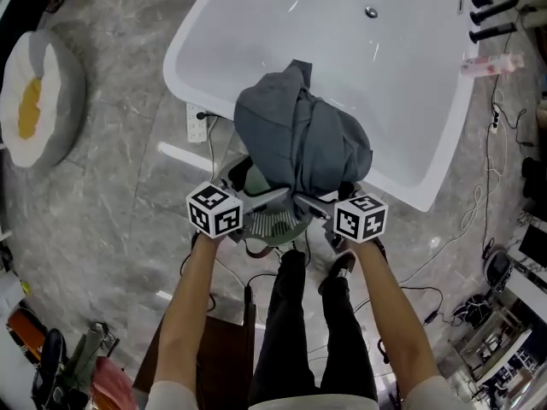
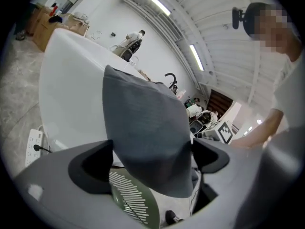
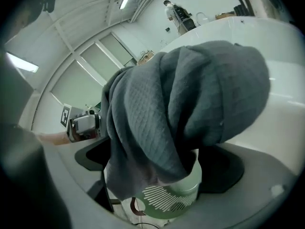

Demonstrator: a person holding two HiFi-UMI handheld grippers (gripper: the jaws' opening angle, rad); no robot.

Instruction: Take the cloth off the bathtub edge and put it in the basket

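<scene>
The grey cloth (image 1: 299, 135) stands in a heap on top of the green slotted basket (image 1: 275, 226), which sits on the marble floor (image 1: 111, 195) just at the near side of the white bathtub (image 1: 402, 84). The top of the heap reaches over the tub's near rim; I can't tell whether it rests there. The left gripper (image 1: 256, 202) and right gripper (image 1: 312, 203) flank the basket, each with its jaws spread wide and gripping nothing, the cloth hanging loose between them.
</scene>
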